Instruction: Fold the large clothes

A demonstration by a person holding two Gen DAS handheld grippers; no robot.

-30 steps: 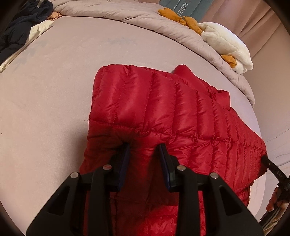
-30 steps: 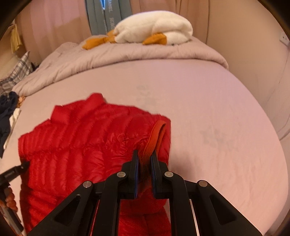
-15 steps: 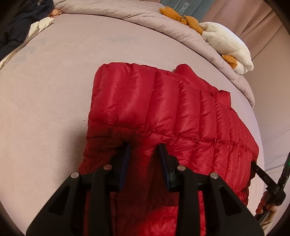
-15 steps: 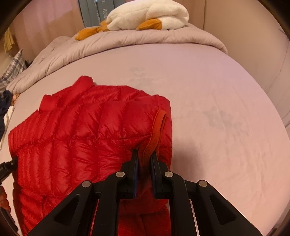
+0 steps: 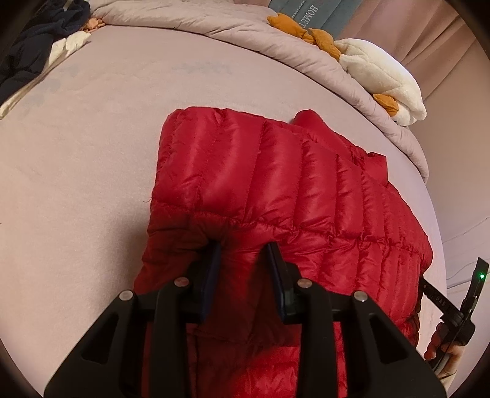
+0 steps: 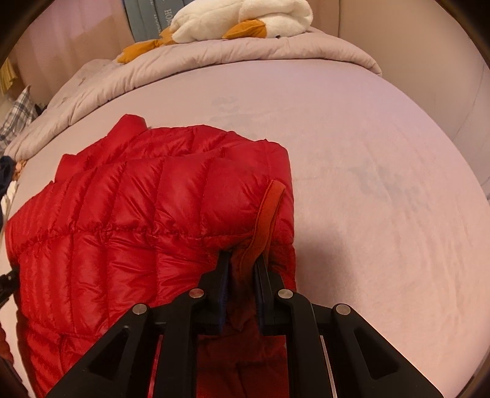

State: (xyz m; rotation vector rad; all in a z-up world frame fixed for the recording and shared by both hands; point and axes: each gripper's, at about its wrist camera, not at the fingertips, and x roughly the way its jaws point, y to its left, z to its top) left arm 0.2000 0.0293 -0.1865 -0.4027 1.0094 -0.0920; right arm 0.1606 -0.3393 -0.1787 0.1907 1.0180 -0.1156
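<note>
We see red puffer jacket (image 5: 275, 196) folded on bed sheet (image 5: 92, 147), below duvet (image 6: 214, 58). Our left gripper (image 5: 243, 248) pinches jacket's padded fold; right gripper (image 6: 242, 257) clamps orange-trimmed edge.

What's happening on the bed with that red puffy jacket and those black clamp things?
A person is folding a red quilted jacket on a bed, using a handheld two-finger gripper in each hand. The left gripper is clamped on a bunch of the padded fabric at one corner; the right gripper is shut on the other corner, by an orange-red trim strip. The jacket is already doubled over, its folded edge lying across the sheet. A white plush toy sits on the duvet behind.
</note>
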